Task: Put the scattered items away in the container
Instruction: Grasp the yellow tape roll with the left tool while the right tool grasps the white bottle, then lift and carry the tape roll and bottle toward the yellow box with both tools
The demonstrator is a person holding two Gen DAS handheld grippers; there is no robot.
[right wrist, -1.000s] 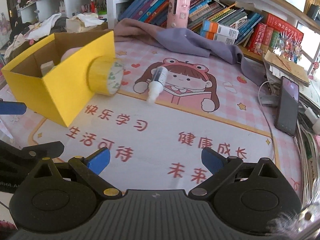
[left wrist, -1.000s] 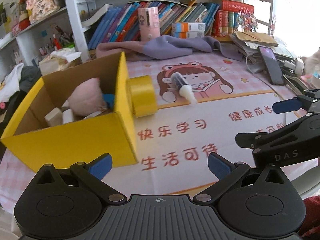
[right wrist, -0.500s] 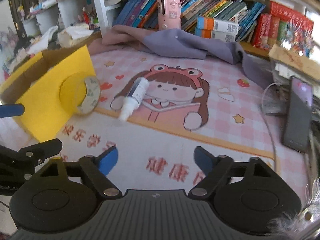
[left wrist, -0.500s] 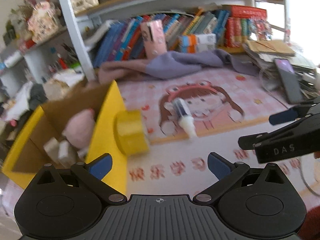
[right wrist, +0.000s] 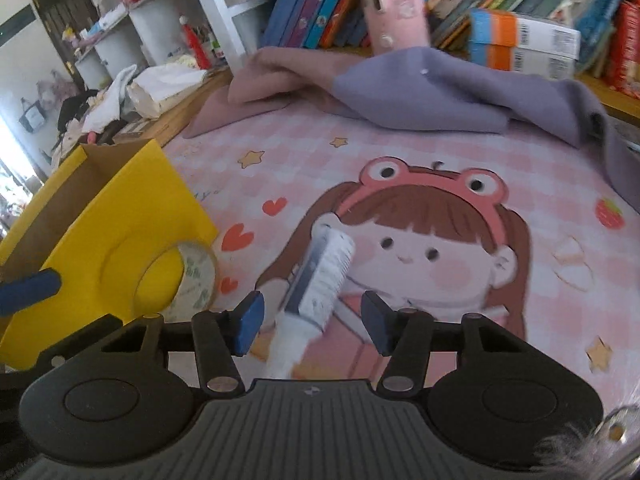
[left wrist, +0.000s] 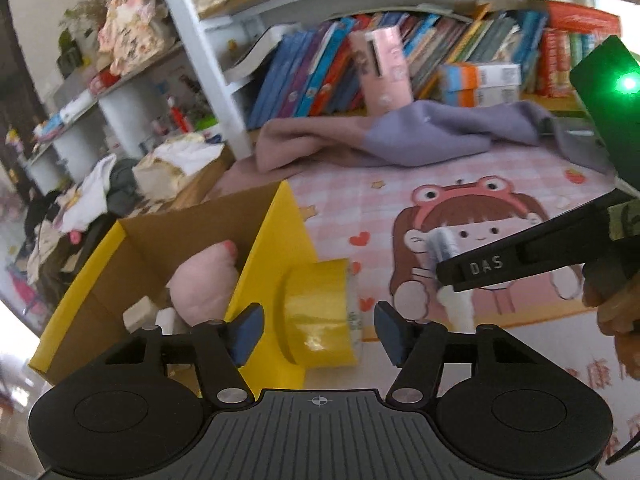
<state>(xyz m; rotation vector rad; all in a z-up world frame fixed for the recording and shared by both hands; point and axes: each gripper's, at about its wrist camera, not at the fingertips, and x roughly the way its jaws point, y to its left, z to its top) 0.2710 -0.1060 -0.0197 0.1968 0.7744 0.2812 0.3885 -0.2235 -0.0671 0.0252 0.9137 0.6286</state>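
A yellow cardboard box (left wrist: 272,256) stands on the pink cartoon mat, with a pink plush (left wrist: 204,280) and small white items inside. A yellow tape roll (left wrist: 320,312) lies against the box's right wall. My left gripper (left wrist: 318,332) is open with its fingers on either side of the roll. A white tube bottle (right wrist: 316,292) lies on the mat, cap toward me. My right gripper (right wrist: 312,320) is open around its lower part. The box (right wrist: 132,216) and the tape roll (right wrist: 192,280) also show in the right wrist view. The right gripper's arm hides part of the bottle (left wrist: 444,248) in the left wrist view.
A purple and pink cloth (right wrist: 380,88) lies crumpled at the back of the mat. Behind it a shelf holds a row of books (left wrist: 440,56) and a pink carton (left wrist: 384,68). Clutter and clothes (left wrist: 120,184) pile up at the left.
Both grippers have moved forward and lower. The left one has closed in on the tape roll and the right one on the bottle. Nothing has been taken hold of.
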